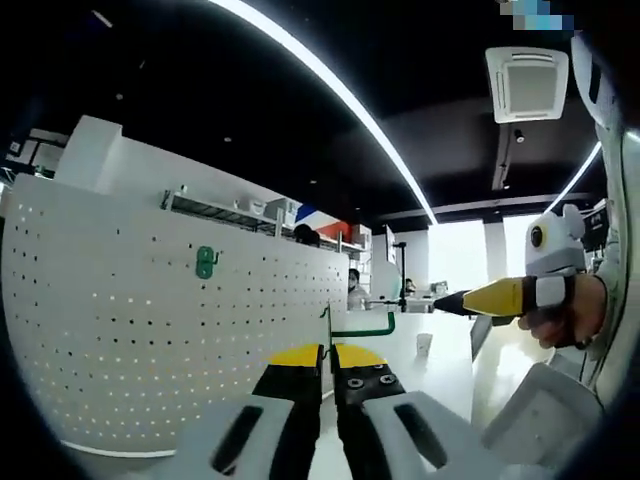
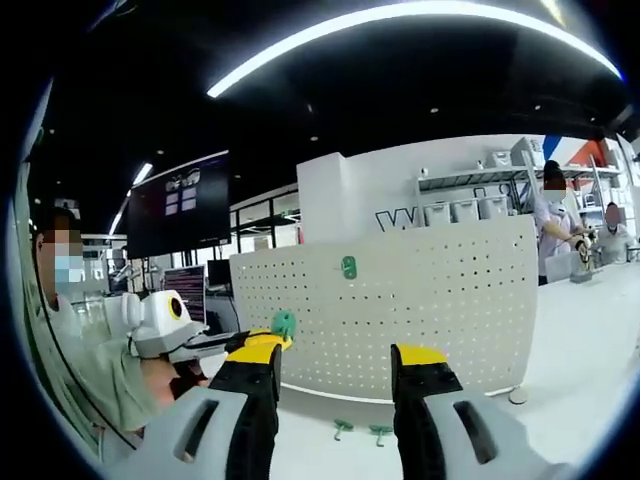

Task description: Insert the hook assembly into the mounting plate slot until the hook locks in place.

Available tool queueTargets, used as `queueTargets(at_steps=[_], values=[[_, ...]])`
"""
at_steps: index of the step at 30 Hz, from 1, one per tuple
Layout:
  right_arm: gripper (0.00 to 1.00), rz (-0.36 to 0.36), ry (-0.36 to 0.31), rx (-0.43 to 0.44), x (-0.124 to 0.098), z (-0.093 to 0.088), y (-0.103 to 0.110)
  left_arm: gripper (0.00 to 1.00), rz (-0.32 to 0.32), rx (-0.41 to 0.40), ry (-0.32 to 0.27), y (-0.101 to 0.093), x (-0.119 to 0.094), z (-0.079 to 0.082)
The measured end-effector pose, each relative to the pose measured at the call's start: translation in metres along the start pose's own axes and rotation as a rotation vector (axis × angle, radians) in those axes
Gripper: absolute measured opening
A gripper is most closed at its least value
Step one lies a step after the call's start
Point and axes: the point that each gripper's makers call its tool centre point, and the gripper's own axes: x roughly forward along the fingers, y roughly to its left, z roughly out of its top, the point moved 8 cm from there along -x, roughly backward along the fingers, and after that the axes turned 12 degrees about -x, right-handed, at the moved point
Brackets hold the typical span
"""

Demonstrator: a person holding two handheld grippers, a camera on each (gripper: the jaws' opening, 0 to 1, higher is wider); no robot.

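Yellow-tipped black jaws of the left gripper point(image 1: 328, 368) are pressing together in the left gripper view, pinching a thin green hook point(image 1: 362, 327) whose wire is running up from the jaw line, then turning R w/ a short upturned end. Just past the tips, the white desk point(image 1: 440, 365) is stretching away, w/ a small paper cup point(image 1: 424, 344) standing on it. Off to the R, a hand point(image 1: 565, 315) is holding the right gripper point(image 1: 470, 302), its yellow jaws pointing L; can't tell from here how wide they're standing. To the L, a white pegboard point(image 1: 150, 340) is standing upright on the desk, w/ a green mounting plate point(image 1: 205, 262) fixed high on its face, well apart from the hook.

In the right gripper view, the right gripper point(image 2: 335, 360) is sitting w/ jaws spread wide, nothing btwn them. Left gripper point(image 2: 262, 338) is coming in from the L, closed on the green hook point(image 2: 284, 324). Two more green hooks point(image 2: 360, 431) are lying on the white desk point(image 2: 590, 350) btwn the jaws, near the pegboard's foot. Beyond, the pegboard point(image 2: 420, 310) is carrying the mounting plate point(image 2: 348, 267) near its top. Farther back: shelves w/ white bins point(image 2: 470, 205), a dark wall screen point(image 2: 178, 205), people at the far R.
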Motion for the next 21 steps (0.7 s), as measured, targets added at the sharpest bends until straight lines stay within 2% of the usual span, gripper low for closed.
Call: queueTargets(at_steps=[4, 10, 21], values=[[0.39, 0.009, -0.006, 0.002, 0.002, 0.002, 0.002, 0.03, -0.011, -0.001, -0.006, -0.004, 0.000, 0.002], [0.37, 0.040, -0.028, -0.044, 0.007, 0.011, 0.010, 0.03, -0.036, 0.001, -0.018, -0.009, 0.001, 0.005], [0.30, 0.091, -0.056, -0.042, 0.017, 0.021, 0.018, 0.03, -0.080, 0.052, -0.011, -0.023, 0.003, 0.006]])
